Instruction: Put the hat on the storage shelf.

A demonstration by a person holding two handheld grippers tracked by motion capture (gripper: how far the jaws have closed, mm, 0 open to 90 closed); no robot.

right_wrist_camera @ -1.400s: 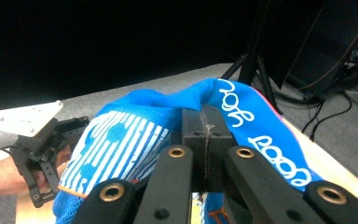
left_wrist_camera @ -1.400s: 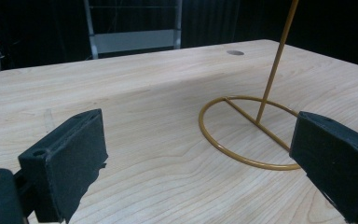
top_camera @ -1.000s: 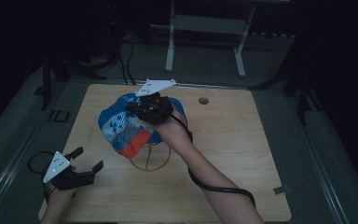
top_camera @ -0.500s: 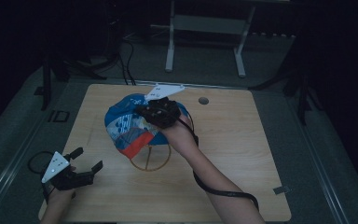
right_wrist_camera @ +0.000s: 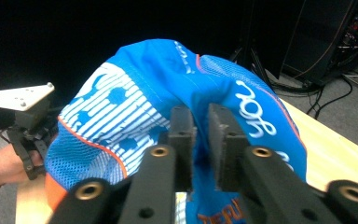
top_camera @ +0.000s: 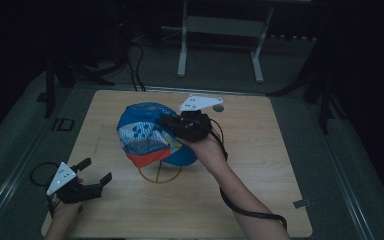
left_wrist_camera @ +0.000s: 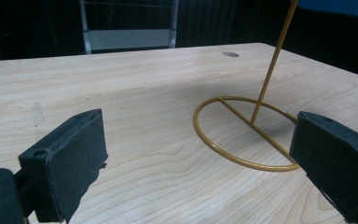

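High view: blue cap (top_camera: 150, 135) sits on a gold wire stand (top_camera: 160, 175) left of the centre of the wooden table (top_camera: 260, 165). Right gripper (top_camera: 166, 121) comes in from 3 o'clock of the cap at crown height, tips at the fabric. Left gripper (top_camera: 96, 172) rests at 7 o'clock of the stand, well apart from it, jaws wide and empty.

Left gripper view: both jaws spread far apart with nothing between them; the stand's ring base (left_wrist_camera: 242, 135) and upright rod lie beyond on the table.

Right gripper view: jaws stand a narrow gap apart and have just been opening. Cap fabric (right_wrist_camera: 177, 93) bulges right in front of the tips; can't tell whether any is pinched.
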